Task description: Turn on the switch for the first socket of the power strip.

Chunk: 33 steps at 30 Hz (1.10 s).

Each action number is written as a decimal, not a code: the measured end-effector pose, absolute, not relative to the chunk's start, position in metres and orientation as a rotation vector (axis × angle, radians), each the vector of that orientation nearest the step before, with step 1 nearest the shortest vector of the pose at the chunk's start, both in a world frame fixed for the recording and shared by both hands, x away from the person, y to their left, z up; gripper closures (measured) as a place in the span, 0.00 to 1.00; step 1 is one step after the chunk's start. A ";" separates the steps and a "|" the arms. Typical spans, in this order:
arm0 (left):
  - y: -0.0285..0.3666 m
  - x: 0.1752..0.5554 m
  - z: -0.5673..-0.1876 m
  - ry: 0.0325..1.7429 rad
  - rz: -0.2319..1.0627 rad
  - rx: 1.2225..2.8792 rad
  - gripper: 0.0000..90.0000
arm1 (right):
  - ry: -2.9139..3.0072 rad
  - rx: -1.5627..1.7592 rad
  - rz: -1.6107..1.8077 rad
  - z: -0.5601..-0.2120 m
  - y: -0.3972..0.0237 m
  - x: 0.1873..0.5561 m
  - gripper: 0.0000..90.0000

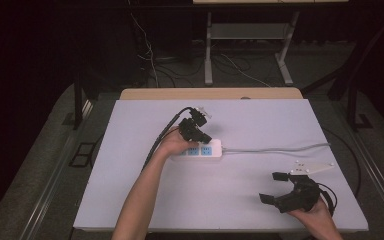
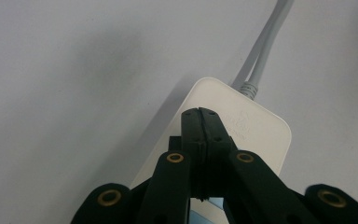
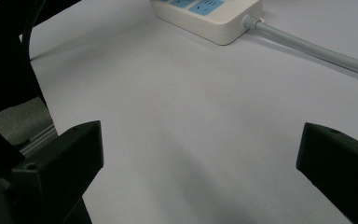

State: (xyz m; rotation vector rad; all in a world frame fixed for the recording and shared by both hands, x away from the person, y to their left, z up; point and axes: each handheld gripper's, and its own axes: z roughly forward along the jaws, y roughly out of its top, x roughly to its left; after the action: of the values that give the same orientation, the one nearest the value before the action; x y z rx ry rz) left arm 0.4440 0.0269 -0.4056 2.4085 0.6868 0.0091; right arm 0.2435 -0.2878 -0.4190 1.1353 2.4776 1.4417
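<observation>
from the high view, your left gripper (image 1: pixel 201 136) rests on the white power strip (image 1: pixel 211 148) near the middle of the pale table (image 1: pixel 260 125), while your right gripper (image 1: pixel 275 187) hovers near the front right edge with its jaws spread wide. in the left gripper view, your jaws are pressed together over the strip's (image 2: pixel 256 126) cord end, with nothing between them. in the right gripper view, your jaws stand far apart over bare table, the strip (image 3: pixel 214 16) and its grey cord (image 3: pixel 317 49) well ahead.

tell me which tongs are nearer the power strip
Left. The left tongs sit shut right over the power strip; the right tongs hang open, well off toward the table's near right corner.
</observation>
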 end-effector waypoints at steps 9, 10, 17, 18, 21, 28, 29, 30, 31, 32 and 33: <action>0.028 0.446 -0.408 0.695 -0.012 2.393 0.99 | 2.481 1.127 1.445 -0.419 -0.287 0.243 0.00; 0.030 0.446 -0.409 0.690 -0.006 2.384 0.99 | 2.481 1.126 1.446 -0.419 -0.287 0.243 0.00; 0.032 0.444 -0.412 0.693 0.001 2.358 0.99 | 2.477 1.125 1.473 -0.418 -0.287 0.242 0.00; 0.032 0.443 -0.412 0.683 0.017 2.368 0.99 | 2.474 1.127 1.483 -0.418 -0.288 0.242 0.00; 0.030 0.440 -0.413 0.663 0.016 2.368 1.00 | 2.466 1.133 1.498 -0.418 -0.289 0.242 0.00; 0.031 0.442 -0.415 0.693 0.005 2.349 1.00 | 2.461 1.137 1.505 -0.418 -0.289 0.242 0.00; 0.032 0.443 -0.415 0.705 -0.011 2.343 1.00 | 2.460 1.138 1.505 -0.418 -0.289 0.242 0.00; 0.033 0.445 -0.416 0.720 -0.030 2.331 1.00 | 2.459 1.139 1.507 -0.417 -0.290 0.242 0.00; 0.033 0.445 -0.416 0.725 -0.035 2.332 1.00 | 2.458 1.139 1.508 -0.417 -0.290 0.242 0.00; 0.032 0.444 -0.415 0.721 -0.024 2.339 1.00 | 2.456 1.136 1.510 -0.417 -0.290 0.242 0.00; 0.032 0.444 -0.415 0.725 -0.029 2.336 1.00 | 2.455 1.136 1.512 -0.417 -0.290 0.242 0.00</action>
State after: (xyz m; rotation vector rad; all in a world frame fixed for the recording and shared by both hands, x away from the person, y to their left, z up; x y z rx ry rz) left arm 0.4444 0.0322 -0.4153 2.3361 0.7254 -0.0290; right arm 0.2415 -0.2896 -0.4170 1.1356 2.4548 1.5115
